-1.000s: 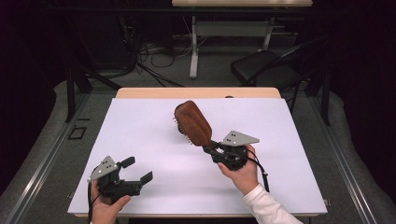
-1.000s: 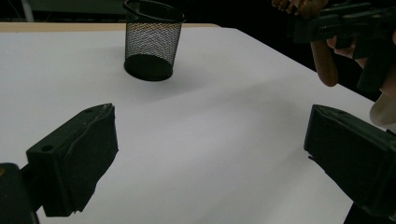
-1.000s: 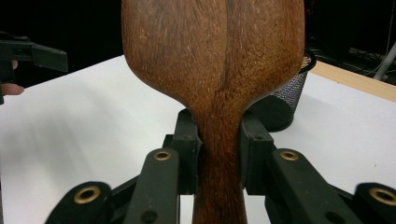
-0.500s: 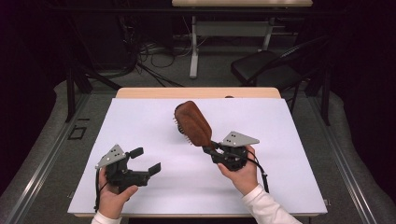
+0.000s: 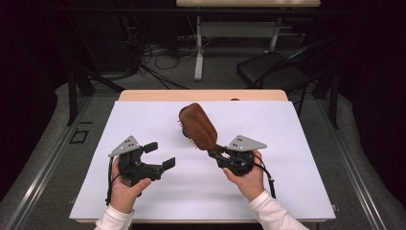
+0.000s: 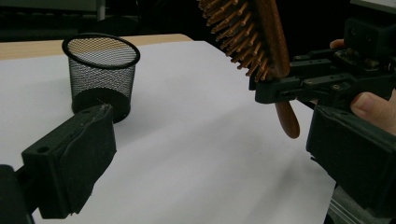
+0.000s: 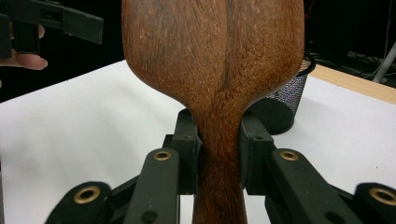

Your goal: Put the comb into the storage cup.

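The right gripper (image 5: 214, 152) clamped the brush (image 5: 197, 126) by its neck, holding it above the mat's (image 5: 287, 143) middle. The brush hid the mesh cup (image 6: 101, 74) in the high view, and its head was cut off in both gripper views. Left and nearer, the left gripper (image 5: 160, 155) stood wide open, empty.

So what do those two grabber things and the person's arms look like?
Both grippers, left and right, are black, with blocky jaws on jointed bars held by brass-coloured rivets. Each carries a grey three-cornered plate with small holes on top and trails a black cable. The person wears white sleeves.
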Motion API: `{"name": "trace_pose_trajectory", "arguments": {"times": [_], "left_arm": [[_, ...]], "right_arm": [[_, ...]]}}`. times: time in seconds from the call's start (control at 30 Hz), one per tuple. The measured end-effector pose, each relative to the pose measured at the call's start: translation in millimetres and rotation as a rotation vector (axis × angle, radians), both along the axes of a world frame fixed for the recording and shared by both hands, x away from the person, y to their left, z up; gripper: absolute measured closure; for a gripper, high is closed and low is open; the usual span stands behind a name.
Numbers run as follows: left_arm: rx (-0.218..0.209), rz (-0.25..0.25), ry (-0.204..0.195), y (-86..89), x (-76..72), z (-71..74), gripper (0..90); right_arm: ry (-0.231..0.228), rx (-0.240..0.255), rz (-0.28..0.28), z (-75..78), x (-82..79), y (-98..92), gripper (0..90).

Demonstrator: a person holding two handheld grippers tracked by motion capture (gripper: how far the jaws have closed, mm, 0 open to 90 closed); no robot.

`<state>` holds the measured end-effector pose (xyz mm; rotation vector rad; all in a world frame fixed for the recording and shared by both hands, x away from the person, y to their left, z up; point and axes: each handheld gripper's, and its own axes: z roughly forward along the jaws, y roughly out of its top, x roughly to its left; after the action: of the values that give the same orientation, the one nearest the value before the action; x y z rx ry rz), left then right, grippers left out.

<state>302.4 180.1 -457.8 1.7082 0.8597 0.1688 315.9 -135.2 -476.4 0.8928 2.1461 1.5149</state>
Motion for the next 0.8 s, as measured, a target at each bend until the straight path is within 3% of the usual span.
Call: {"name": "trace_pose_trajectory", "arguments": {"times": [0.23, 0.3, 0.8], "left_arm": [[-0.009, -0.008, 0.033, -7.4, 8.2, 6.8, 1.6], [-0.024, -0.018, 0.057, -8.2, 10.8, 8.3, 1.6], [-0.079, -0.038, 0.135, -15.4, 27.2, 22.0, 3.7]], "right_arm": [[-0.001, 0.005, -0.005, -2.1, -0.3, 0.4, 72.3], [-0.001, 0.005, -0.004, -3.2, -0.2, 0.7, 72.3], [-0.005, -0.007, -0.001, -8.3, -1.1, 4.2, 72.3]]}}
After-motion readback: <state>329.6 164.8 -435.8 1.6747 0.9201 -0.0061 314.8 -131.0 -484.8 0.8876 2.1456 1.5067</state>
